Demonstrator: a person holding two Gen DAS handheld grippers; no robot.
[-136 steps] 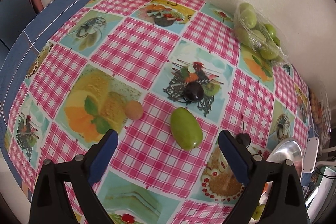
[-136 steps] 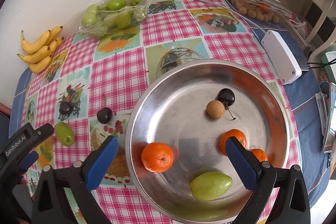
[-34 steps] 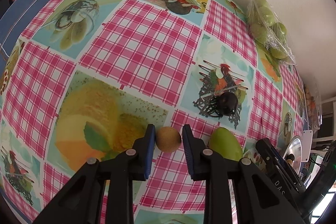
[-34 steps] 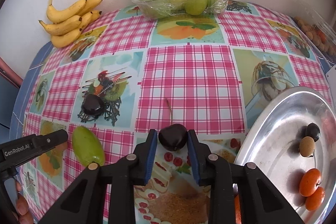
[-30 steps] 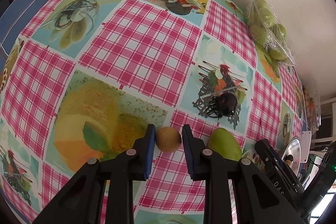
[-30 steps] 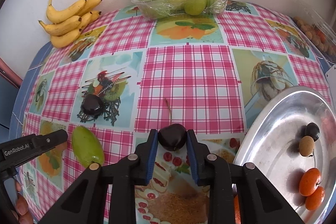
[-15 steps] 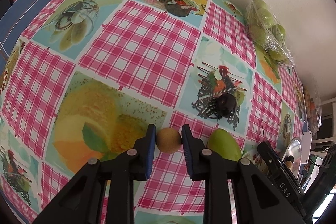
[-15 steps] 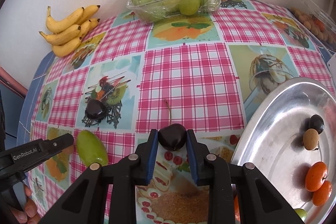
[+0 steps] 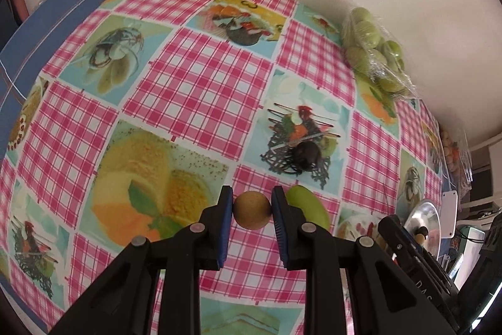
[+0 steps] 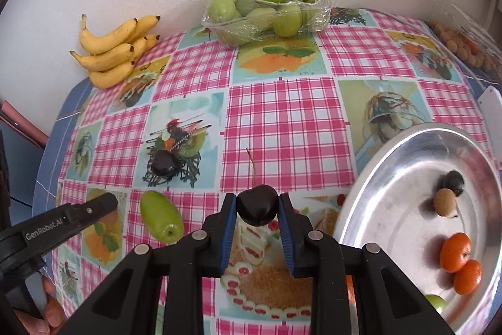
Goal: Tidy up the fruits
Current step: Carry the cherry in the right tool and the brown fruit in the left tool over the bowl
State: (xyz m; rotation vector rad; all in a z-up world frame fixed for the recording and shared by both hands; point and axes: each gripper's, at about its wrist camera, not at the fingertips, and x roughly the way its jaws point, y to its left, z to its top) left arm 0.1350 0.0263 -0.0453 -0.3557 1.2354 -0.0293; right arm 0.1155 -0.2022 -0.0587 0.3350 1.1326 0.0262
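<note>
Here I have both grippers loaded: left gripper [image 9: 252, 211] clamps the brown fruit [image 9: 252, 210], right gripper [image 10: 257, 206] pinches the cherry [image 10: 258, 205]. Next, I judge, carry both to the tray [image 10: 392, 175] at three o'clock.

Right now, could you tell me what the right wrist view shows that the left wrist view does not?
Only the right wrist view shows the right gripper shut on the dark cherry, and the two oranges in the silver bowl. Only the left wrist view shows the left gripper shut on the small brown fruit. Both show the bananas, the tray of green fruit, the loose green fruit and a second dark cherry on the tablecloth.
</note>
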